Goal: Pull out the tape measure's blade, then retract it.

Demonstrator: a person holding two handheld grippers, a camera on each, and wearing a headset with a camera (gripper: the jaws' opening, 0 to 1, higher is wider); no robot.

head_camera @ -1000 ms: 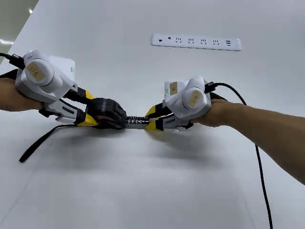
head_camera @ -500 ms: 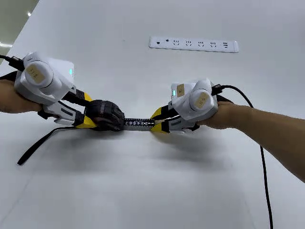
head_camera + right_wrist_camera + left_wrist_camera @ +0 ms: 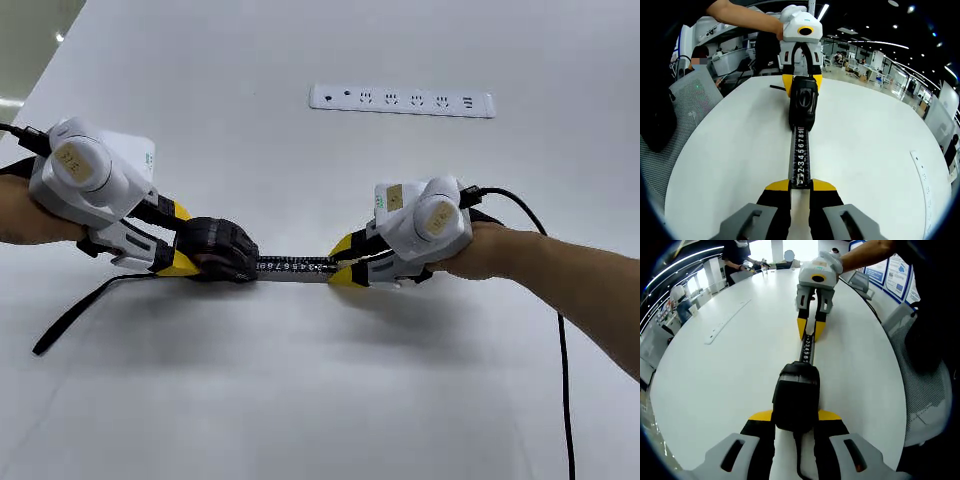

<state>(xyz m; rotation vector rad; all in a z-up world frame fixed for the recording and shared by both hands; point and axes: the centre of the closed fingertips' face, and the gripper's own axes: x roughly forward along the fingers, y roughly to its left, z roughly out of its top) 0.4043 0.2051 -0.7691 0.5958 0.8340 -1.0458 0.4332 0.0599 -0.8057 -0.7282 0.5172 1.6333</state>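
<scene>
A black tape measure case (image 3: 218, 249) rests on the white table, held between the yellow-tipped jaws of my left gripper (image 3: 188, 256). In the left gripper view the case (image 3: 796, 396) sits shut in my left gripper (image 3: 795, 419). Its dark numbered blade (image 3: 295, 265) runs out to the right, where my right gripper (image 3: 345, 262) is shut on its end. The right gripper view shows the blade (image 3: 800, 159) running from my right gripper (image 3: 800, 186) to the case (image 3: 803, 103), with digits up to about 9 readable.
A white power strip (image 3: 402, 100) lies at the back of the table (image 3: 320, 390). A black strap (image 3: 75, 312) trails from the case toward the front left. A black cable (image 3: 563, 370) runs from the right gripper along the right side. A grey mesh chair (image 3: 920, 380) stands beside the table.
My right gripper has moved to the right, away from the case, drawing out more of the blade. The left gripper and the case have stayed about where they were.
</scene>
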